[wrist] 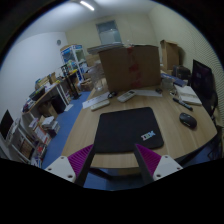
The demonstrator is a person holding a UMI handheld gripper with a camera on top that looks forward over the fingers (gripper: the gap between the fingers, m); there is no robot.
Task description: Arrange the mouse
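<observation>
A black mouse pad with white lettering lies on the round wooden table, just ahead of my fingers. The dark mouse rests on the table to the right of the pad, apart from it and well beyond my right finger. My gripper hangs above the table's near edge, open, with nothing between its magenta pads. Only bare table edge and the pad's near side show in the gap.
A cardboard box stands at the table's far side, with papers in front of it. A monitor and keyboard sit at the far right. Cluttered shelves line the left wall above blue floor.
</observation>
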